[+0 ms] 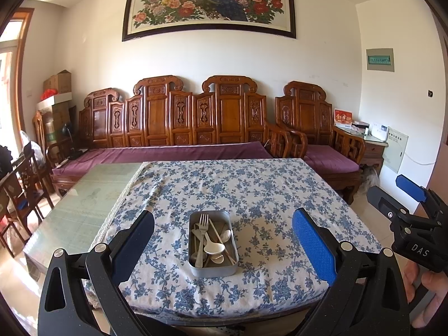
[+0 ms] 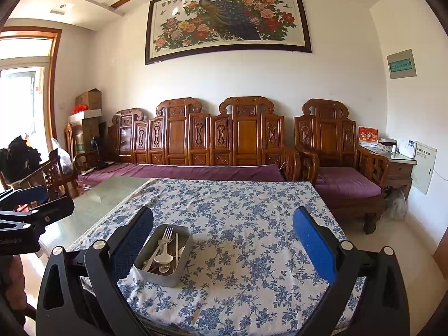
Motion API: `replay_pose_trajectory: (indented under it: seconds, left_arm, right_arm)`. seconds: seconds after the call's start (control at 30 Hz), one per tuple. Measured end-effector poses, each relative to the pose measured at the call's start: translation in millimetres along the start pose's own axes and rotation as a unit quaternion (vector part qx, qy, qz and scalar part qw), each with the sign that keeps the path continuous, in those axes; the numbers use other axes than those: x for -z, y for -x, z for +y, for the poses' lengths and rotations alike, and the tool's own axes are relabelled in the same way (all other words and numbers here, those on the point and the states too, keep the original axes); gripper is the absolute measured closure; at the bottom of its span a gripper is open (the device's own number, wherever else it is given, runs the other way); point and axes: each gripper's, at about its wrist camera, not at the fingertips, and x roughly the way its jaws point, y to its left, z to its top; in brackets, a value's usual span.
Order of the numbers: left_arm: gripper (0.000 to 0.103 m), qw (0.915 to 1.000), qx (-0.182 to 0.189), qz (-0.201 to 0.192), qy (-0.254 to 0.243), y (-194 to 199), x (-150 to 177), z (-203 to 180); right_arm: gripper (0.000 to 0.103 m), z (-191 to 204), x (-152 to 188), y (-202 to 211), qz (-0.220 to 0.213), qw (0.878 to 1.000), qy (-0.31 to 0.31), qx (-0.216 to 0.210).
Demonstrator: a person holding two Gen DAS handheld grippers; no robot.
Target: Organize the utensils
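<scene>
In the left wrist view you can read white letters "DAS" on the black body of the right gripper (image 1: 403,196), at the picture's right edge. The red card (image 1: 343,118) on the side cabinet (image 1: 375,142) beyond the tablecloth's far right corner carries gold characters too small to read; likewise the characters atop the peacock painting (image 2: 228,21).

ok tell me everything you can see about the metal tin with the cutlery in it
The metal tin is a grey, matte rectangular box with rounded corners and no lid, looking like aluminium or steel. It sits flat on the blue floral tablecloth, near the table's front edge. Inside lie a metal fork with tines pointing away, a white spoon, chopsticks and more metal spoons, loosely heaped. Neither claw touches it; the left claw is open and frames it from above.
</scene>
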Motion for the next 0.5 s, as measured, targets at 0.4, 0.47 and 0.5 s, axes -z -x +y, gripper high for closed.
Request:
replay_pose_trajectory:
  seconds: [0.4,0.47,0.5]
  left_arm:
    - [0.008,1.0,-0.001,-0.001,-0.002,1.5,-1.0,0.4]
    - [0.008,1.0,-0.001,-0.001,-0.002,1.3,-1.5,0.0]
    - [0.008,1.0,-0.001,-0.001,-0.002,1.3,-1.3,0.0]
  right_arm:
    - [0.003,-2.7,-0.1,-0.6,0.001,1.0,-0.002,-0.001]
    - [0.003,-2.9,-0.3,-0.8,0.0,1.0,-0.002,0.0]
    - [0.003,-3.2,-0.3,-1.0,0.0,1.0,-0.003,0.0]
